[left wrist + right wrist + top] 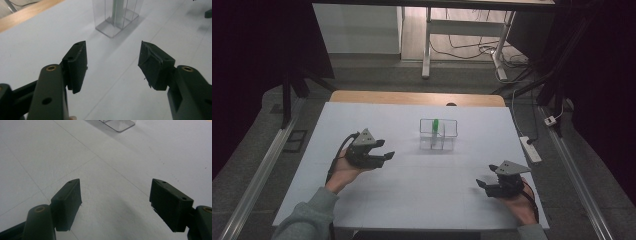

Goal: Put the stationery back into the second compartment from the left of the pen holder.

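Left gripper [388, 150], jaws spread and empty, aimed at clear compartmented holder [438, 134] ahead, well apart. Green-capped marker [435, 129] upright inside one compartment. Right gripper [482, 183], jaws spread, empty, low over white tabletop [422, 190], holder far ahead.

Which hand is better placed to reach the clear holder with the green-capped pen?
Probably left. The left tongs are open, empty, and point at the clear holder. The right tongs sit farther off, near the table's front edge.
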A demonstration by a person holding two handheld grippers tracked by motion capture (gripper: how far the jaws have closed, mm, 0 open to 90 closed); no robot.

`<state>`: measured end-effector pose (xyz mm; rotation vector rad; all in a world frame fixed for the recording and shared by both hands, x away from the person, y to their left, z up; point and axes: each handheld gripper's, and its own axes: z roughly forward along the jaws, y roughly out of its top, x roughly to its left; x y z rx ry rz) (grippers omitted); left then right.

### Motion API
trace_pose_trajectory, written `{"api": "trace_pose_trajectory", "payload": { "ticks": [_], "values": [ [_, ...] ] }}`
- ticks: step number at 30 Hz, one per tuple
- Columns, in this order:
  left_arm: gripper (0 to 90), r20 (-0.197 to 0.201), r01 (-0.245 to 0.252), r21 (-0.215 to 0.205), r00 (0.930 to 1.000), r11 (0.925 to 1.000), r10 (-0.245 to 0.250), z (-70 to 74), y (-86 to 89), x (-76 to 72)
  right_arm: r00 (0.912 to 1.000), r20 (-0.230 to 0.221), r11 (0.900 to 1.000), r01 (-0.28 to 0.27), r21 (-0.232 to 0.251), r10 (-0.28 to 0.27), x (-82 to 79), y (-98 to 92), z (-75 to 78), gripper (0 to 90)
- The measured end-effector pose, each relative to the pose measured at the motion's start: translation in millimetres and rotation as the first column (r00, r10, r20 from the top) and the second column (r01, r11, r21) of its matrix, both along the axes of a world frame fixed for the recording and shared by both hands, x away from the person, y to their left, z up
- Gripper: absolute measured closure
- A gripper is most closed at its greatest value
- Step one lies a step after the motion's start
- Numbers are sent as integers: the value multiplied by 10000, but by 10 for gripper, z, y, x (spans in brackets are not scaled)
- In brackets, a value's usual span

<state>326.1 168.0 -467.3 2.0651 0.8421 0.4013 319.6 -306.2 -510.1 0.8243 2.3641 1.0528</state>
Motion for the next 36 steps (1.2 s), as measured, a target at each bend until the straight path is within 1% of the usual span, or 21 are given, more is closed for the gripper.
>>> {"api": "trace_pose_trajectory", "payload": {
  "ticks": [4, 6, 8, 11, 14, 17, 21, 26, 33, 36],
  "values": [
    [385, -44, -221, -57, 9997, 9997, 221, -74, 100, -111, 10000, -9, 10000, -3, -18, 3, -1, -8, 0, 251],
    [385, 56, -405, 147, 9992, 9991, 404, -124, 140, -183, 10000, -12, 10000, -30, -2, 30, 0, -10, -4, 251],
    [379, -9, -425, 205, 9991, 9989, 426, -183, 182, -249, 10000, -6, 10000, -37, -26, 37, 2, -14, -7, 251],
    [374, -121, -550, 55, 9984, 9985, 551, -272, 258, -341, 10000, -12, 10000, -9, -11, 9, -1, -15, -4, 250],
    [366, -238, -675, -8, 9974, 9977, 674, -356, 329, -412, 10000, 6, 10000, -1, 5, 1, -3, -14, -1, 250],
    [360, -151, -954, 141, 9953, 9953, 956, -423, 397, -474, 10000, -5, 10000, -29, 6, 29, 0, -12, -6, 250],
    [355, -290, -1107, 147, 9934, 9937, 1111, -489, 495, -529, 10000, 4, 10000, -36, -37, 36, 0, -13, -6, 249],
    [350, -317, -1216, 181, 9920, 9924, 1221, -534, 576, -588, 10000, 38, 10000, -43, -13, 43, -3, -13, -1, 249],
    [343, -345, -1284, 260, 9910, 9914, 1293, -561, 624, -615, 9999, 153, 10000, -46, 67, 45, -18, -15, 19, 250],
    [341, -346, -1307, 231, 9907, 9912, 1314, -561, 633, -616, 9998, 211, 9999, -55, 107, 52, -17, -20, 24, 250]
  ]
}}
